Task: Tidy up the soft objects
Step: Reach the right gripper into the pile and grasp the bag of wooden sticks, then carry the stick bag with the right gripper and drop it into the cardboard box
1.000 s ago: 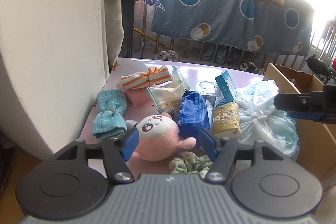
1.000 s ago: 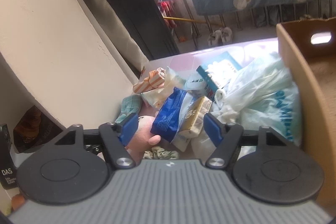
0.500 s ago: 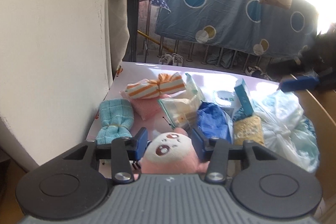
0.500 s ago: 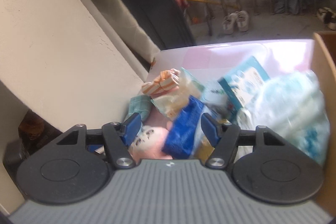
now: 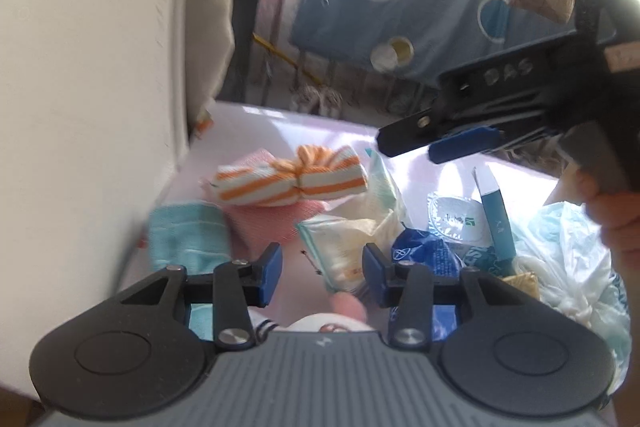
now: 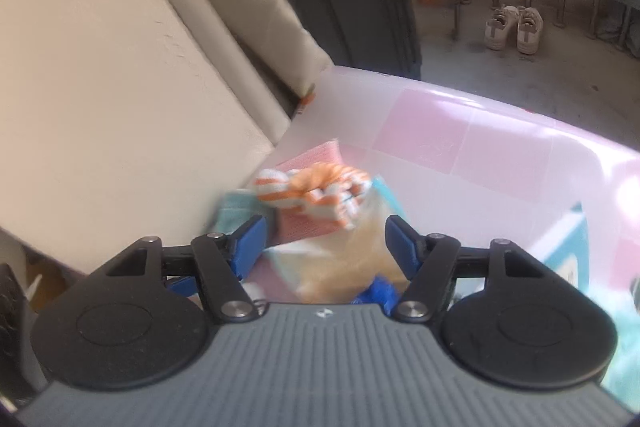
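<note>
Pink plush toy (image 5: 340, 323) now sitting deep between my left gripper (image 5: 320, 271) jaws, which narrowed earlier; grip itself hidden. Right gripper (image 6: 324, 247) swinging over striped bundle (image 6: 316, 193), open, empty.

- I see the table (image 5: 320, 131) with a wall (image 5: 100, 67) on its left.
- The striped roll (image 5: 292, 183) lies far back.
- A towel (image 5: 186, 239) is left of it, by the wall.
- The packet (image 5: 344, 247) sits in front, with the bag (image 5: 572, 259) far right.
</note>
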### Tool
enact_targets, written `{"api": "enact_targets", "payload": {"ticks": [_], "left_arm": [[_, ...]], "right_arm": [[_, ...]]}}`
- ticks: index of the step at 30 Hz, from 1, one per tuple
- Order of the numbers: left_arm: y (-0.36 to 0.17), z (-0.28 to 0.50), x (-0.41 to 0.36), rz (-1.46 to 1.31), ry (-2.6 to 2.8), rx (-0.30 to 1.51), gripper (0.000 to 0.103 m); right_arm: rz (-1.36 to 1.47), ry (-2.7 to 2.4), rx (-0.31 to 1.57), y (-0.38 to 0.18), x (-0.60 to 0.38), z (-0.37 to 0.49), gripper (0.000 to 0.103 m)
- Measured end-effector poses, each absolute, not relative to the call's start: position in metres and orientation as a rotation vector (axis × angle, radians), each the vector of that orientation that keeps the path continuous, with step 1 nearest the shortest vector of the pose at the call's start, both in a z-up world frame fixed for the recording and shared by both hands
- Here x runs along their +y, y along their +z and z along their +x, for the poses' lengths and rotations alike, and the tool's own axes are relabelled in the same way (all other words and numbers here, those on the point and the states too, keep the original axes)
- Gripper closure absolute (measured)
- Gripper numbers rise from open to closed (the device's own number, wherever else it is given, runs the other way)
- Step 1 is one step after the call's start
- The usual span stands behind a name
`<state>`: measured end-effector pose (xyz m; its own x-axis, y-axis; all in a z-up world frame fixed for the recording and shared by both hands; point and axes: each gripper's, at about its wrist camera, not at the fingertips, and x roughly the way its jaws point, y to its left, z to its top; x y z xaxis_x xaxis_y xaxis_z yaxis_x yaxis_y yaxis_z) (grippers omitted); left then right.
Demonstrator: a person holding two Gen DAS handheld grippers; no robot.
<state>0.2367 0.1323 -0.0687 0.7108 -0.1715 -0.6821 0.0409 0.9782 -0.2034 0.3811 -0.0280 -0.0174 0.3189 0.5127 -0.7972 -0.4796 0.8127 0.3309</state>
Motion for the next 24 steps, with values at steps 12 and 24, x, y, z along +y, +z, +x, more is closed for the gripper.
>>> {"api": "enact_targets", "payload": {"ticks": [12,24], "left_arm": [[-0.108,0.303,0.131,-0.3,-0.092,0.974,0.067],[-0.059,0.268,0.123,-0.256,-0.028,0.809,0.09]], "right_arm": [[0.048,0.645,1.162,-0.086,-0.027,0.425,0.043],[0.171,0.68,1.056,-0.046,-0.05,0.406,0.073]]}}
